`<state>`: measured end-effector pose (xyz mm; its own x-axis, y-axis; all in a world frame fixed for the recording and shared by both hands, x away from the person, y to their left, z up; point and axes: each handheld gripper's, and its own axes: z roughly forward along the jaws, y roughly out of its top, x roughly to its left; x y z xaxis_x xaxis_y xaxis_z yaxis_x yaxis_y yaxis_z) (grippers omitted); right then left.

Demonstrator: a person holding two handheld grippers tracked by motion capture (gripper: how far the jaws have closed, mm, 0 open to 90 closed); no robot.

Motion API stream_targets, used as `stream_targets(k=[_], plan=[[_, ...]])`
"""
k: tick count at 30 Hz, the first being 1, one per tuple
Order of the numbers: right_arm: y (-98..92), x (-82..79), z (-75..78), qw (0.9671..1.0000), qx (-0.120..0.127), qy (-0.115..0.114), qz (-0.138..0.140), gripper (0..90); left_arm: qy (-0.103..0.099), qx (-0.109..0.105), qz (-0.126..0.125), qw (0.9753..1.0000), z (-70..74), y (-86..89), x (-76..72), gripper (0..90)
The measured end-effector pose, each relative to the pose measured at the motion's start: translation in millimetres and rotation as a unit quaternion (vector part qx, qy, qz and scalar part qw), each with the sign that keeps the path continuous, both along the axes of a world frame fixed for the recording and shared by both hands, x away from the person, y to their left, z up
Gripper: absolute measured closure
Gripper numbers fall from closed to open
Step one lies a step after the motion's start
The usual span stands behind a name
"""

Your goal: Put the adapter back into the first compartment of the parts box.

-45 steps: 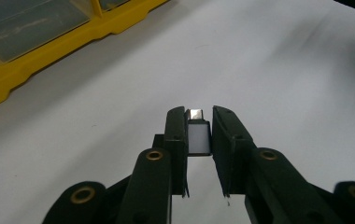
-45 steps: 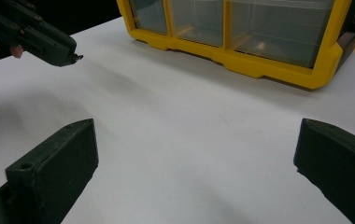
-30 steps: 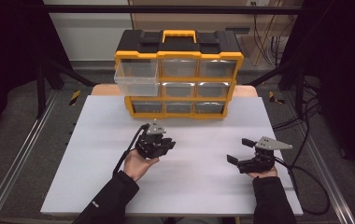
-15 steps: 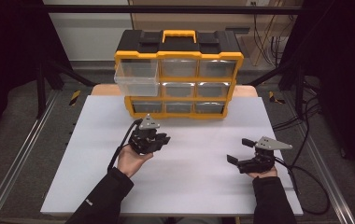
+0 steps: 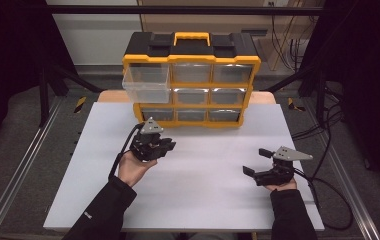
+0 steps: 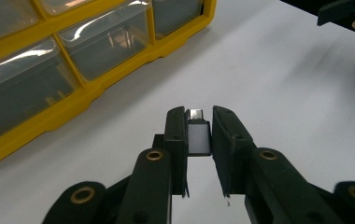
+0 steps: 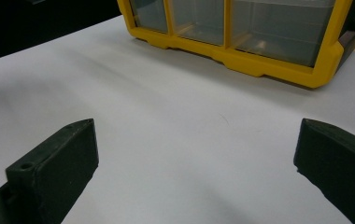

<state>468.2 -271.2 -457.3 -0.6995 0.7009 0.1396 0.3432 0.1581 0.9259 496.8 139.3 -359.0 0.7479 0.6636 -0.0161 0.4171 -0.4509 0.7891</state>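
Black matte jaws of the left gripper are clamped on a small adapter: flat white body w/ a dark rim and a short metal plug tip poking out past the jaws, held clear above the table. Left gripper view gives that detail; in the high view the left gripper shows just as a dark lump w/ a grey three-cornered plate on top, adapter too small to make out.

Right gripper has its jaws wide apart, nothing between them, blunt black pads w/ chamfered ends. High view puts it low on the right side of the table, well apart from the left one, cable trailing off the right edge.

Table is smooth white, matte, bare between the grippers, plenty of open room mid-board; its front and side edges are straight.

Farther back sits the organizer: yellow plastic frame, black top w/ yellow handle, 3x3 clear plastic drawers. Top-left drawer is pulled out, overhanging the frame; seen in high view. The gripper views show shut lower drawers, glossy w/ reflections, contents hard to tell. Left gripper is near the organizer's lower-left corner, not touching.
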Motion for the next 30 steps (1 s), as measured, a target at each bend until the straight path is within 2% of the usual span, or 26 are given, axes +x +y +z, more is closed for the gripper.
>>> stream_targets(k=[30], plan=[[0.1,-0.1,0.0,1.0000,0.000,0.001,0.001,0.4,-0.021,0.000,0.012,0.9997,35.7,22.0,1.1,75.4]])
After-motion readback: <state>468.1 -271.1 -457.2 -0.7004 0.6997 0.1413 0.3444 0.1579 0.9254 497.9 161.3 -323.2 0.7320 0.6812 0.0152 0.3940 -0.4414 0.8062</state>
